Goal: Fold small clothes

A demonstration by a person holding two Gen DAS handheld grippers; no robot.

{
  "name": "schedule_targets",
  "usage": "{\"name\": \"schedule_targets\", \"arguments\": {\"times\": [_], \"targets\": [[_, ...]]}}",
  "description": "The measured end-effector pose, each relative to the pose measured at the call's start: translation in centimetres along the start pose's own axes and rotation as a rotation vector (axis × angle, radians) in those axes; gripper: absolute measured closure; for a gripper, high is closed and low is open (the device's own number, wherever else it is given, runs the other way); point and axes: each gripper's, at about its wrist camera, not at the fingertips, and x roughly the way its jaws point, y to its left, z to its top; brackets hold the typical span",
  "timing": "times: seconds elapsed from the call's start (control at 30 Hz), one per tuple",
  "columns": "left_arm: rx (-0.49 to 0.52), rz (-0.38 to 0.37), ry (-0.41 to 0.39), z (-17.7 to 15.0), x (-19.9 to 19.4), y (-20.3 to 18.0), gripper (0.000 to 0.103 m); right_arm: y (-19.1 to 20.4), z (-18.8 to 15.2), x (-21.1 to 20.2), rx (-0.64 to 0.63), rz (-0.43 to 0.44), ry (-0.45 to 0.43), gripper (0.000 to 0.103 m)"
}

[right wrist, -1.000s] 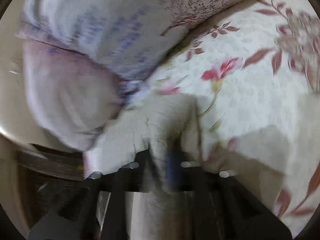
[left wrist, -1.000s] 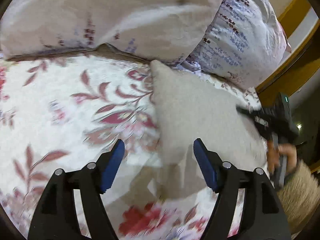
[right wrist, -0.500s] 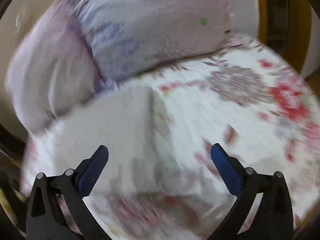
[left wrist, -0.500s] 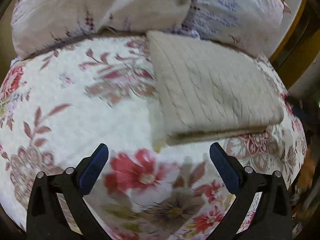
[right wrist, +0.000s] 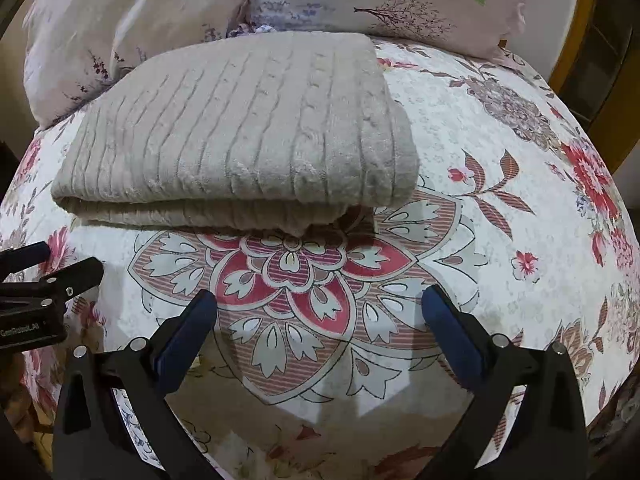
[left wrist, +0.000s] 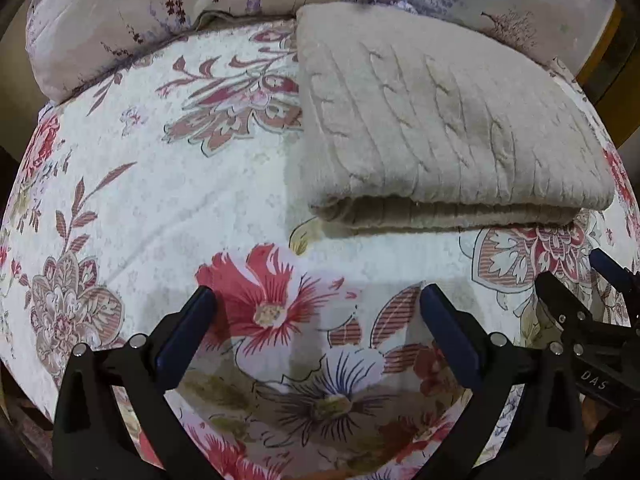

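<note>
Folded beige sweater lies flat on the flowered bedspread, far edge against the pillows; nothing grips it. Left gripper spread wide, empty, low over the bedspread, short of the sweater's near fold. Right gripper likewise spread wide and empty, over a red medallion print. Left view alone shows the bedspread's left side with a big red flower, and the right gripper at its right edge. Right view alone shows the bedspread's right half, a wooden frame beyond, and the left gripper at its left edge. No containers visible.
</note>
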Motion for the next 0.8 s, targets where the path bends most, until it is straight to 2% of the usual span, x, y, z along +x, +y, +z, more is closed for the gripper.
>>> {"name": "schedule_targets", "arguments": {"times": [0.37, 0.8], "targets": [[-0.04, 0.013, -0.005, -0.23, -0.13, 0.26, 0.002, 0.15, 0.35, 0.21, 0.017, -0.013, 0.039, 0.001], [-0.032, 0.015, -0.004, -0.24, -0.32, 0.09, 0.002, 0.18, 0.65, 0.41, 0.037, -0.023, 0.07, 0.001]]}}
